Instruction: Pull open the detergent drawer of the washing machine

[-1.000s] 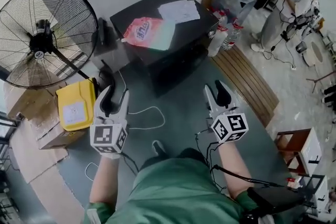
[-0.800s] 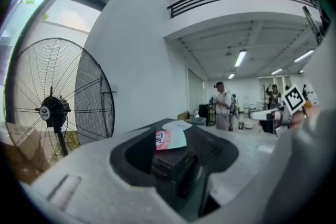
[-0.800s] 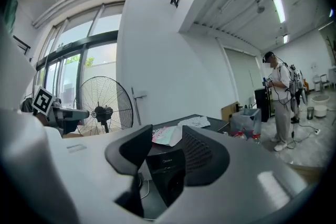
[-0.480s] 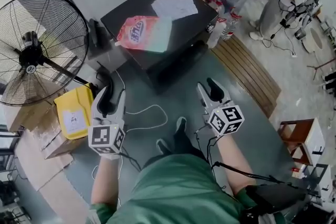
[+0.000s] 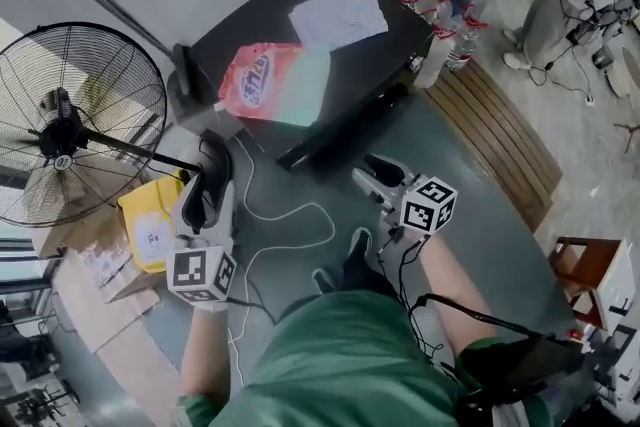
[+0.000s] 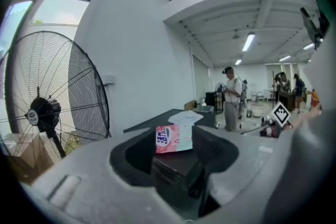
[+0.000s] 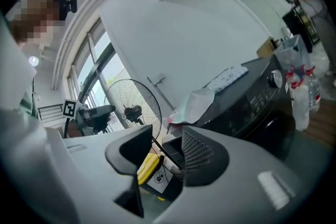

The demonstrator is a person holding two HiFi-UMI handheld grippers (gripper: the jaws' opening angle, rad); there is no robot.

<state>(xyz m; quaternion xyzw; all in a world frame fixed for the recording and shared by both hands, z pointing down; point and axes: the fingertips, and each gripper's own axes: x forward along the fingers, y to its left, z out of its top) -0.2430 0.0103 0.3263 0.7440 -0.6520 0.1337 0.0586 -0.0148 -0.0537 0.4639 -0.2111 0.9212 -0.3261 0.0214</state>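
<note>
Grey left tongs [image 5: 212,165] and right tongs [image 5: 372,171] nearer washing machine [image 5: 370,65] than before (both apart, empty).

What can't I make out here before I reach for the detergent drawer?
Detergent drawer: the head view looks down on the washing machine, so its front is foreshortened and dark and shows no drawer outline.
Right gripper view: the left end of the front sits behind the right gripper, and the panel markings are too small.
Left gripper view: the front is dark, partly behind the left gripper.
Pouch print: blurred.

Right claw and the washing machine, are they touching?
Apart. The head view shows bare floor between the right claw and the washing machine.
</note>
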